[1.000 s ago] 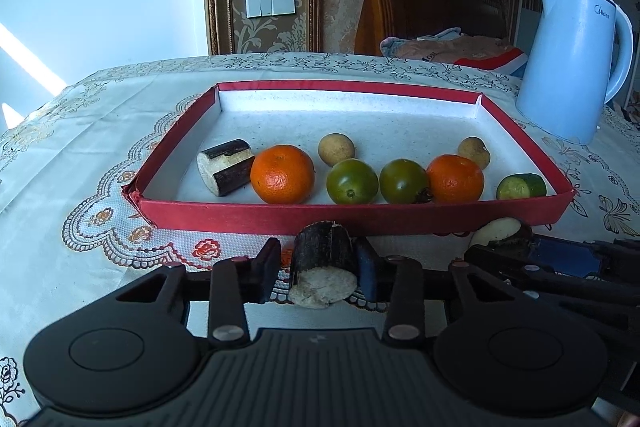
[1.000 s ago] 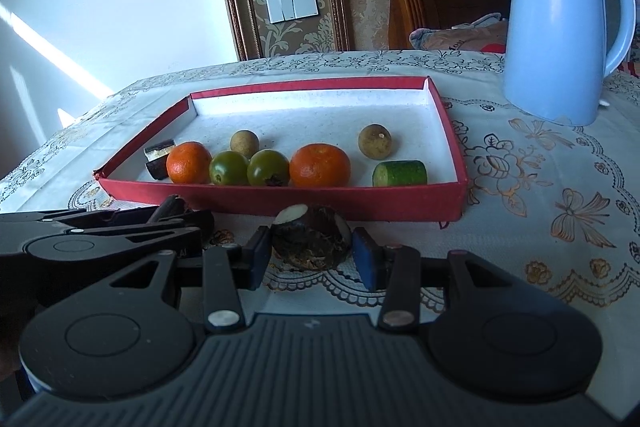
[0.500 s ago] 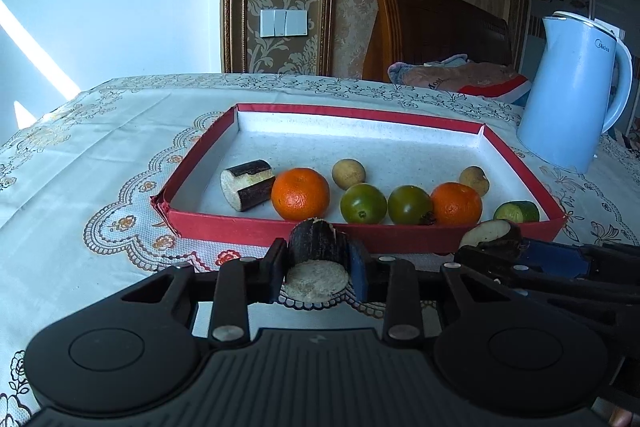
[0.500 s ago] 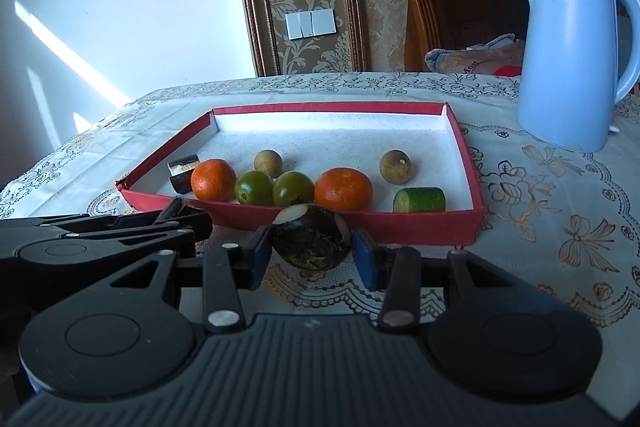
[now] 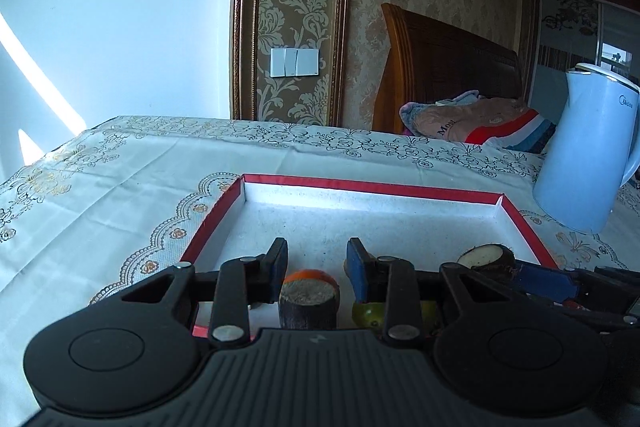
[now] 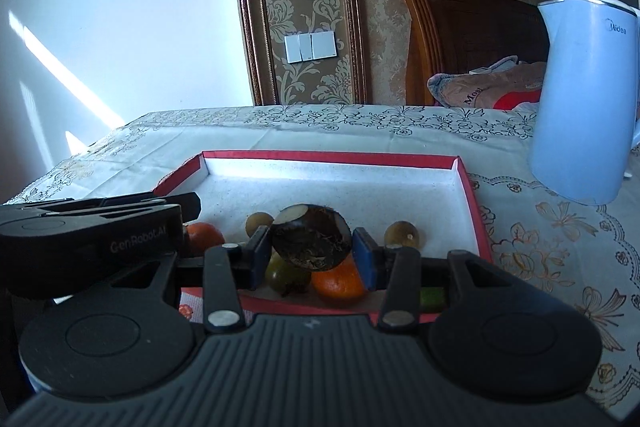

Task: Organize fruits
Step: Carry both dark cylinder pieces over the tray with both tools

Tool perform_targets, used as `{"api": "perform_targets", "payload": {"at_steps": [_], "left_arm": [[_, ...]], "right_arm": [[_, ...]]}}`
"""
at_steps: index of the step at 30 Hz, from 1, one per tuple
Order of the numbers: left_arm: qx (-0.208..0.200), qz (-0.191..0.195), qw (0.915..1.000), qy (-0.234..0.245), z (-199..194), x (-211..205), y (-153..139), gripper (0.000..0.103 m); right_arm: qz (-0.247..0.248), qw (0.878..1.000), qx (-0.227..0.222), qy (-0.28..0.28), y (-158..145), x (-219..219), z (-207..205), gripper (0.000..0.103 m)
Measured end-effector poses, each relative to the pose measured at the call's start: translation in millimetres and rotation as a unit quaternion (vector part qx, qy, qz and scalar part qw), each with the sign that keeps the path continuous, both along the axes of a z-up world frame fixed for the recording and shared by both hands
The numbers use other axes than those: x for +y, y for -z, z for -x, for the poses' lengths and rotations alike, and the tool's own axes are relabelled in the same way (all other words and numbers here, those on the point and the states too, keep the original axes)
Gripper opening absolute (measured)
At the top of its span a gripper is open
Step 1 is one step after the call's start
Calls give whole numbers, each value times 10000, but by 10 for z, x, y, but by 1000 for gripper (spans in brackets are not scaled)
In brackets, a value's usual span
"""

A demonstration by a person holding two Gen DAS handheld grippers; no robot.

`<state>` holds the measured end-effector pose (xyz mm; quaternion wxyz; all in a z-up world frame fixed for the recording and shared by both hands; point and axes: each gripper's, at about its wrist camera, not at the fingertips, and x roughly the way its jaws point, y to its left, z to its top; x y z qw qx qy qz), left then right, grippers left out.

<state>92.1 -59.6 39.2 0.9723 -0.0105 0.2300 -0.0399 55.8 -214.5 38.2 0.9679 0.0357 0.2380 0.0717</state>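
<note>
- Left wrist view is showing the left hand-held gripper [image 5: 314, 251] pinching an eggplant chunk [image 5: 308, 301] low between its narrow-set pads. The cut face is pointing up, and the chunk is hanging over the near rim of the red tray [image 5: 360, 183].
- The right hand-held gripper [image 6: 311, 233] is clamping a dark rough-skinned chunk [image 6: 312, 237] across its rounded sides. An orange [image 6: 340, 281] and a green fruit [image 6: 286, 273] are lying in the tray just below it.
- Both chunks are probably handling as light and firm.
- The eggplant's glossy skin is likely making it slippery, and it is sitting low in the pads, so gripping mid-length across the skin looks safer.
- The rough chunk is likely offering better friction.
</note>
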Motion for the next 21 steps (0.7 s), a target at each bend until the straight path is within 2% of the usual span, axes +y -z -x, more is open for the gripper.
{"api": "perform_targets", "payload": {"at_steps": [4, 7, 10, 15, 17, 19, 21], "left_arm": [[26, -37, 10000, -77, -165, 3, 34, 32], [39, -82, 9999, -61, -249, 29, 84, 17], [247, 100, 9996, -59, -271, 147, 98, 14], [71, 472, 9977, 485, 50, 385, -4, 14], [19, 385, 9956, 851, 247, 459, -2, 15], [-23, 229, 9964, 817, 390, 522, 27, 15], [179, 324, 9951, 918, 459, 595, 92, 15]], "right_arm": [[70, 10000, -25, 14, -2, 10, -147, 42], [89, 9999, -15, 44, 16, -18, -244, 42], [-65, 9999, -10, 100, 38, -110, -262, 42], [-201, 9997, -95, 103, 4, -203, -213, 42], [-261, 9995, -160, 87, -31, -236, -166, 42], [-296, 9992, -253, 87, -70, -272, -108, 42], [-380, 9988, -305, 77, -105, -312, -63, 42]]}}
